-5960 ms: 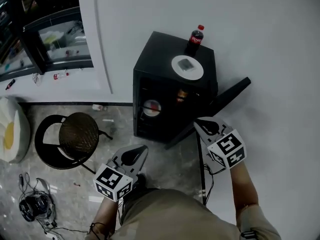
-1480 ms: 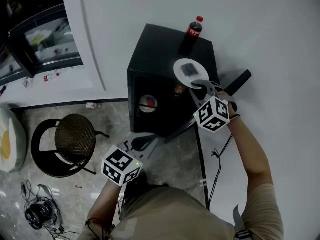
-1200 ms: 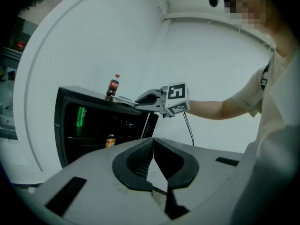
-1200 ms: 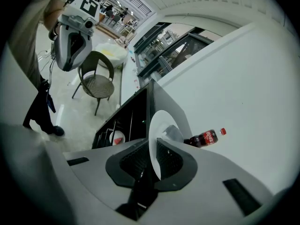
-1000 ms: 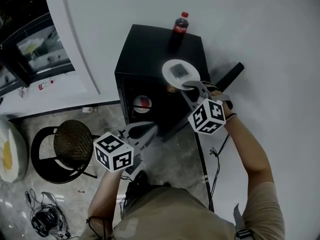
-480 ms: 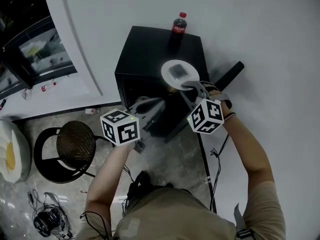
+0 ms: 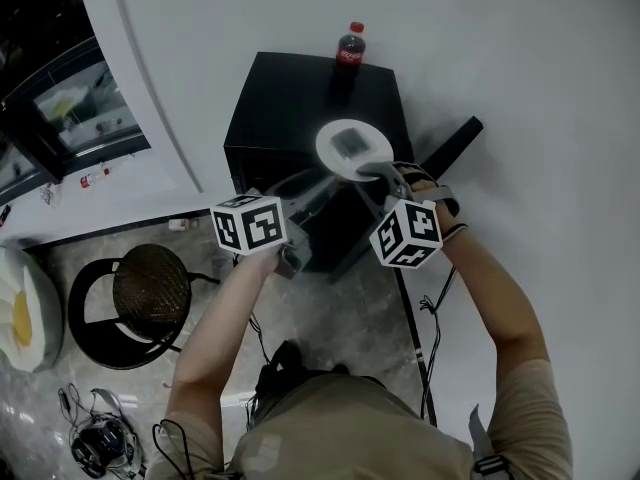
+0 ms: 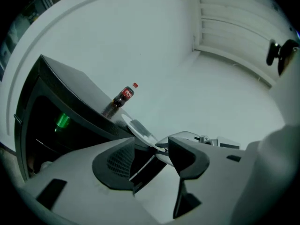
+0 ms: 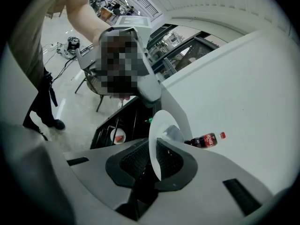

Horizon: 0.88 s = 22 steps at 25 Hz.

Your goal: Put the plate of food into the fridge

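Through my head camera the light is flat, cool and rather dim, with no hard shadows. The wall [image 7: 520, 58] reads pale grey and darkens toward the corners. The fridge [image 7: 300, 98] is a near-featureless black block with its inside lost in shadow. The plate [image 7: 352, 148] is the brightest spot, without glare. The floor [image 7: 60, 388] shows faint sheen. Straight edges bow at the left.

Both gripper views are fisheye circles with black corners and strongly curved lines. In the left gripper view the nearest grey surfaces are soft. The right gripper view is brighter, with bright strips [image 9: 145, 6] washed out overhead.
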Motion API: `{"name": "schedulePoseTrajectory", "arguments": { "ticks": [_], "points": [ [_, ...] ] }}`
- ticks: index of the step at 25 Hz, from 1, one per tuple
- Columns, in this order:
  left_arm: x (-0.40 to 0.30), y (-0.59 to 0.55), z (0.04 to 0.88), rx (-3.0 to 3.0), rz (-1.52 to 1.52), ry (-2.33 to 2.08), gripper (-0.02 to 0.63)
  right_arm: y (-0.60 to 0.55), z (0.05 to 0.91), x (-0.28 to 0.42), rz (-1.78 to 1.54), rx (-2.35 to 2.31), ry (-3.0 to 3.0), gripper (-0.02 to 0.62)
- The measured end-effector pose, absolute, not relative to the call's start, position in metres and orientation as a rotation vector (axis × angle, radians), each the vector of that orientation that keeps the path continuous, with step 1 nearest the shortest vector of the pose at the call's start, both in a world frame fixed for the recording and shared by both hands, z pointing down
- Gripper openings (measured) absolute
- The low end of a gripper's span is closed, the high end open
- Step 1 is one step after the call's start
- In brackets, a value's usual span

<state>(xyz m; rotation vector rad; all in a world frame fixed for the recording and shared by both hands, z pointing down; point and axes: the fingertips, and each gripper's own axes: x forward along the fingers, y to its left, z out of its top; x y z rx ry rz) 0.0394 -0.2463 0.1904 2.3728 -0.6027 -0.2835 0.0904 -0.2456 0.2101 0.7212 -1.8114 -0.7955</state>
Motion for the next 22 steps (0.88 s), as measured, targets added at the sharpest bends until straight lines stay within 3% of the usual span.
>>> {"name": "schedulePoseTrajectory", "arguments": {
  "ticks": [22],
  "points": [
    [0.069, -0.258, 0.197, 2.227, -0.308, -0.352, 0.201, -0.222, 0.209, 0.075, -0.901, 0.674, -1.816, 0.051]
  ]
}}
